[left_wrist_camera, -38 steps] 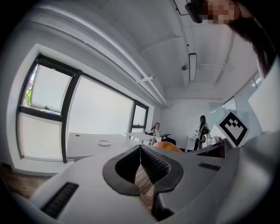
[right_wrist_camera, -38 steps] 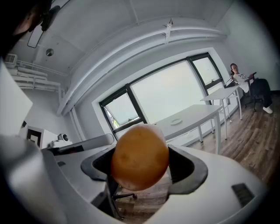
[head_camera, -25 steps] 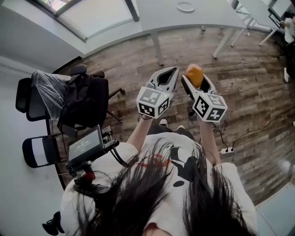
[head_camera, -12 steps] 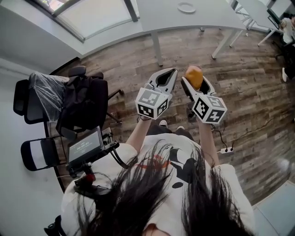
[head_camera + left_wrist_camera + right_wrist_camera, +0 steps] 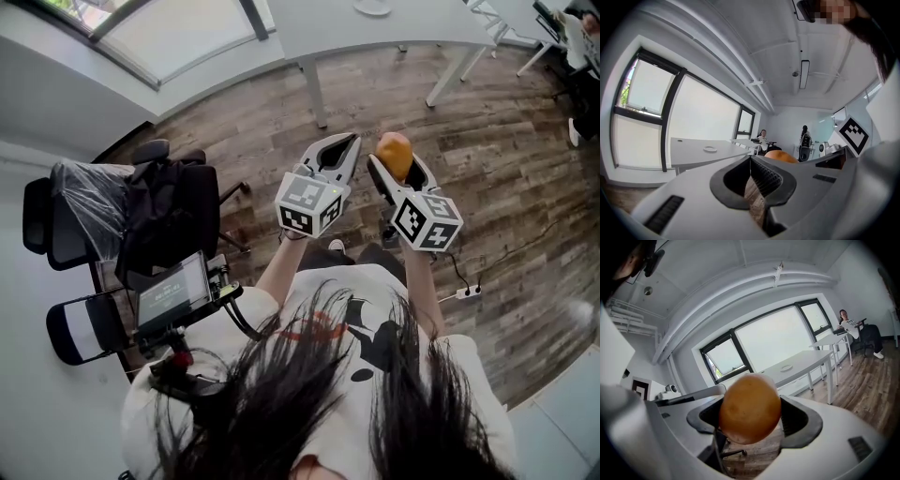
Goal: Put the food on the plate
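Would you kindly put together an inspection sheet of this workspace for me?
Surface: white table, across the wood floor from the person.
Job's things: orange round food, held in the air; plate on the table.
Clutter: office chairs, one under a black jacket.
Grippers: right gripper jaws shut on the food; left gripper jaws together, empty.
Cables: power strip on the floor.
Surroundings: window; seated person in the distance.
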